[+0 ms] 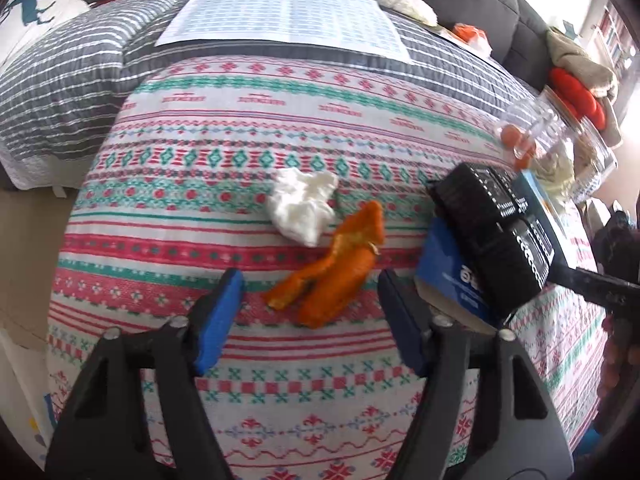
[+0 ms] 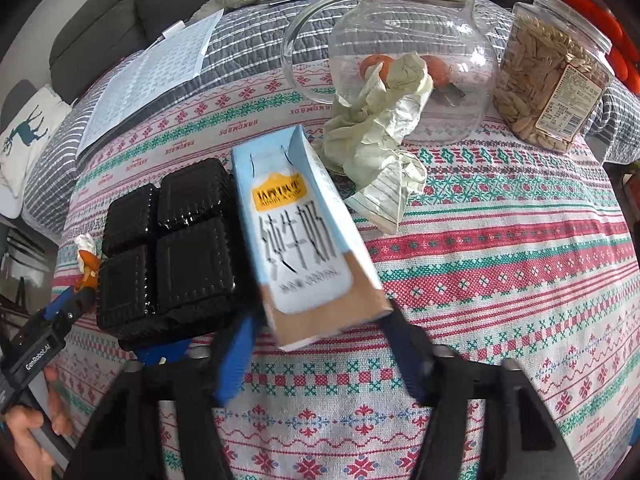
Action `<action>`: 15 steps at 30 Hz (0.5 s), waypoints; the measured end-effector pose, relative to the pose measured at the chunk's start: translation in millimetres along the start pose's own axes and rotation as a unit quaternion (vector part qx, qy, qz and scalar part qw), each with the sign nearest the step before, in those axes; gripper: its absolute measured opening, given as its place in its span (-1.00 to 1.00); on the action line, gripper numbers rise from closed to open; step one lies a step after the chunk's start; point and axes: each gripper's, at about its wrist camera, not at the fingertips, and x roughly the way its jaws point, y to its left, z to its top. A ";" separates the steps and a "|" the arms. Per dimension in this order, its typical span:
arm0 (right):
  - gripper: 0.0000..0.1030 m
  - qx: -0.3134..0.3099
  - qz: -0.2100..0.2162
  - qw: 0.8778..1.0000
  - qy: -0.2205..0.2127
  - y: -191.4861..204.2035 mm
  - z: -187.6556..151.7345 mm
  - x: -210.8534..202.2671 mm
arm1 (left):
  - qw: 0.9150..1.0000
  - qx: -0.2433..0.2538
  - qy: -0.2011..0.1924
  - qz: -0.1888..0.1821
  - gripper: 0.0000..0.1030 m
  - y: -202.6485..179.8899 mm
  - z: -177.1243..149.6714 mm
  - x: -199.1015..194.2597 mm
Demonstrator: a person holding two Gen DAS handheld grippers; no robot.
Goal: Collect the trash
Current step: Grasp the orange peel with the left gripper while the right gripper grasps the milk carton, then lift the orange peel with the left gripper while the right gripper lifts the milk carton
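An orange peel [image 1: 332,276] lies on the patterned cloth [image 1: 240,152], its near end between the blue pads of my left gripper [image 1: 310,278]. The jaws stand open with a gap at each side of the peel. A crumpled white tissue [image 1: 304,208] lies just beyond it. In the right wrist view a light blue milk carton [image 2: 296,240] is tilted, its brown lower end caught between the pads of my right gripper [image 2: 320,318], which is shut on it. A crumpled pale paper [image 2: 380,136] lies behind the carton.
A black plastic tray [image 2: 168,248] rests on a blue box [image 1: 452,280] between the two grippers. A lidded glass jar [image 2: 412,60] and a jar of seeds [image 2: 552,80] stand at the back right. A printed sheet [image 1: 284,16] lies far back.
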 end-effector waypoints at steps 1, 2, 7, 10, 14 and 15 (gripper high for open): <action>0.11 0.002 0.002 1.000 0.002 -0.7 -0.4 -0.5 | 1.000 0.003 0.002 0.000 0.11 -2.5 -0.5 0.0; 0.10 0.004 0.000 1.000 0.006 -1.5 -0.8 -1.6 | 1.000 0.004 0.005 -0.001 -0.05 -4.0 -0.8 -0.2; 0.10 0.009 -0.015 1.000 0.023 -9.2 -12.2 -18.2 | 1.000 0.012 0.015 -0.015 -0.66 -15.2 -6.0 -2.9; 0.09 0.005 -0.010 1.000 0.025 -14.4 -18.1 -30.0 | 0.999 0.030 0.019 -0.014 -0.71 -27.5 -12.1 -3.6; 0.09 -0.003 -0.016 1.000 0.021 -22.6 -26.2 -45.1 | 0.998 0.061 0.032 -0.005 -0.73 -44.2 -23.1 -9.7; 0.09 -0.004 -0.015 1.000 0.020 -26.0 -28.9 -49.6 | 0.997 0.063 0.036 -0.001 -0.74 -46.4 -24.7 -11.7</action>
